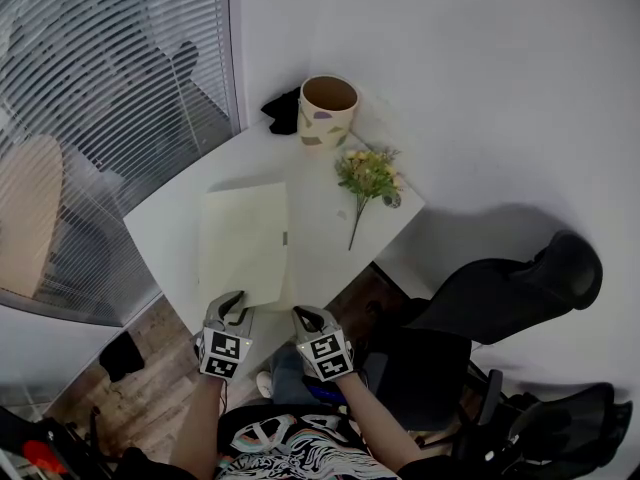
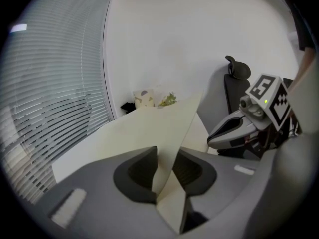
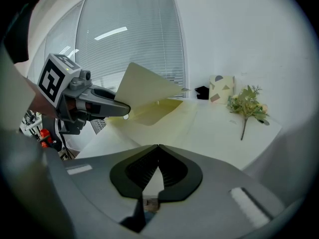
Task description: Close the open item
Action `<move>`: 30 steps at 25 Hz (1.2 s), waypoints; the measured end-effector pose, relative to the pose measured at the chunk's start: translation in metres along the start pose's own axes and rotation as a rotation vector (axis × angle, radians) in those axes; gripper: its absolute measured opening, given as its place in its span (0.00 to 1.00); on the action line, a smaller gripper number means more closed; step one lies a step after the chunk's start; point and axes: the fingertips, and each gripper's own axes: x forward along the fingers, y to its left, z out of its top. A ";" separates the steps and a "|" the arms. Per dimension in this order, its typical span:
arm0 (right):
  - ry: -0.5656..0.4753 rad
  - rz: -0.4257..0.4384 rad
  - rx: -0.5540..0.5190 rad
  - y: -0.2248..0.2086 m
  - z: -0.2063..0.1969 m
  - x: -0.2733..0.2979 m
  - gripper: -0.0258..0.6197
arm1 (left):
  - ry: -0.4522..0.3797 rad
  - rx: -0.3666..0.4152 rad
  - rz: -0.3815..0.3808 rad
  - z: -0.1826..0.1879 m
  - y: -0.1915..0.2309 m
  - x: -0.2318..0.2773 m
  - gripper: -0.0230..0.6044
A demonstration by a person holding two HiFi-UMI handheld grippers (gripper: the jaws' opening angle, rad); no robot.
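Note:
A pale yellow folder [image 1: 245, 243] lies on the white table [image 1: 165, 233], near its front edge. Its cover [image 3: 147, 86] stands lifted at a slant over the lower leaf [image 3: 167, 111]. My left gripper [image 1: 237, 306] is at the cover's near edge. In the left gripper view the cover [image 2: 149, 128] runs between the jaws of that gripper [image 2: 167, 151] and touches both pads; the grip has been loosening. My right gripper [image 1: 303, 315] hovers just right of it at the table's front edge. Its jaws [image 3: 157, 147] are shut with nothing in them.
A paper cup [image 1: 328, 108] stands at the table's far corner with a black object [image 1: 283, 111] beside it. A sprig of flowers [image 1: 368, 178] lies on the right side. A black office chair [image 1: 500, 298] is to the right; window blinds [image 1: 100, 118] are to the left.

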 end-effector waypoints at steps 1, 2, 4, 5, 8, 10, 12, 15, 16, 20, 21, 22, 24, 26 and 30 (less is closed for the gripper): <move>-0.002 0.001 0.000 0.000 0.000 0.000 0.04 | 0.007 0.001 0.000 -0.001 0.000 0.000 0.26; -0.003 0.002 0.001 0.000 0.000 0.000 0.04 | 0.014 0.002 0.001 -0.002 0.000 0.000 0.26; -0.005 0.003 0.003 0.000 0.000 0.000 0.04 | 0.027 0.006 0.002 -0.004 -0.002 0.001 0.26; -0.006 0.003 0.004 0.000 0.000 0.000 0.04 | 0.033 0.008 0.001 -0.004 -0.002 0.002 0.26; -0.006 0.006 0.009 0.000 0.001 -0.001 0.04 | 0.048 0.017 0.001 -0.006 -0.004 0.005 0.26; -0.008 0.008 0.010 -0.001 0.001 -0.001 0.04 | 0.056 0.026 0.002 -0.007 -0.005 0.006 0.26; -0.009 0.009 0.011 -0.001 0.000 0.000 0.04 | 0.064 0.034 0.001 -0.009 -0.006 0.008 0.27; -0.010 0.010 0.013 -0.001 0.000 0.001 0.04 | 0.077 0.049 0.000 -0.011 -0.007 0.010 0.27; -0.010 0.010 0.014 -0.001 0.000 0.001 0.04 | 0.081 0.055 -0.001 -0.011 -0.007 0.011 0.27; -0.011 0.010 0.017 -0.001 0.000 0.000 0.04 | 0.100 0.081 -0.004 -0.013 -0.009 0.014 0.27; -0.011 0.010 0.017 -0.001 0.000 0.000 0.04 | 0.106 0.086 -0.005 -0.014 -0.010 0.014 0.27; -0.011 0.010 0.018 -0.001 0.000 0.000 0.04 | 0.111 0.092 -0.005 -0.015 -0.010 0.015 0.27; -0.012 0.010 0.020 -0.001 0.000 0.000 0.04 | 0.121 0.103 -0.006 -0.016 -0.011 0.016 0.27; -0.013 0.010 0.022 -0.001 0.000 0.000 0.04 | 0.130 0.113 -0.009 -0.017 -0.012 0.017 0.27; -0.016 0.009 0.025 -0.001 0.000 0.000 0.04 | 0.152 0.140 -0.016 -0.020 -0.015 0.020 0.28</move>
